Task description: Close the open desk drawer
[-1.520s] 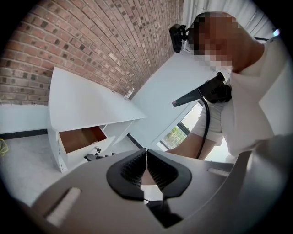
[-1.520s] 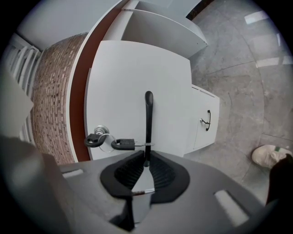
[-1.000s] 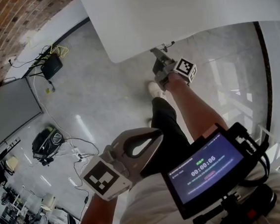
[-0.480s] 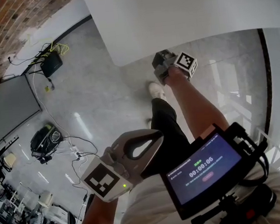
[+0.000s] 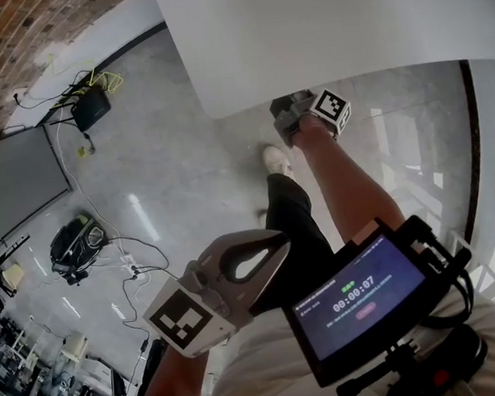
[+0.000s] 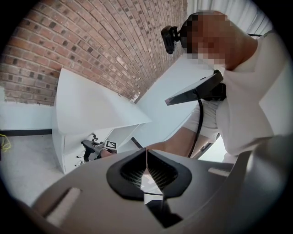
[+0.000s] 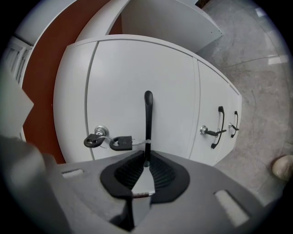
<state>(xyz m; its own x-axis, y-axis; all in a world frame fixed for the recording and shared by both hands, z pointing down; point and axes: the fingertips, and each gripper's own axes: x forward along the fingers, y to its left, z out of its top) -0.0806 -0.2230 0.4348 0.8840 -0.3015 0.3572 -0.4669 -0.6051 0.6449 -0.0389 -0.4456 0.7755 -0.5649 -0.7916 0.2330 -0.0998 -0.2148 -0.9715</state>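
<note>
Black drawer handle (image 7: 148, 119) clamped at its lower end in the right gripper (image 7: 146, 163), on the white drawer front (image 7: 137, 77) under the desk (image 5: 317, 27). Keys (image 7: 110, 142) hang just beside it. Empty left gripper (image 6: 146, 157), jaws together, held near the person's torso.

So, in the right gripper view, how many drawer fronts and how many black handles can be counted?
drawer front: 3
black handle: 3
total: 6

Red brick wall (image 5: 20, 41), glossy grey floor (image 5: 176, 183) with loose cables (image 5: 130, 268) and a dark bag (image 5: 72, 246) beside them.
</note>
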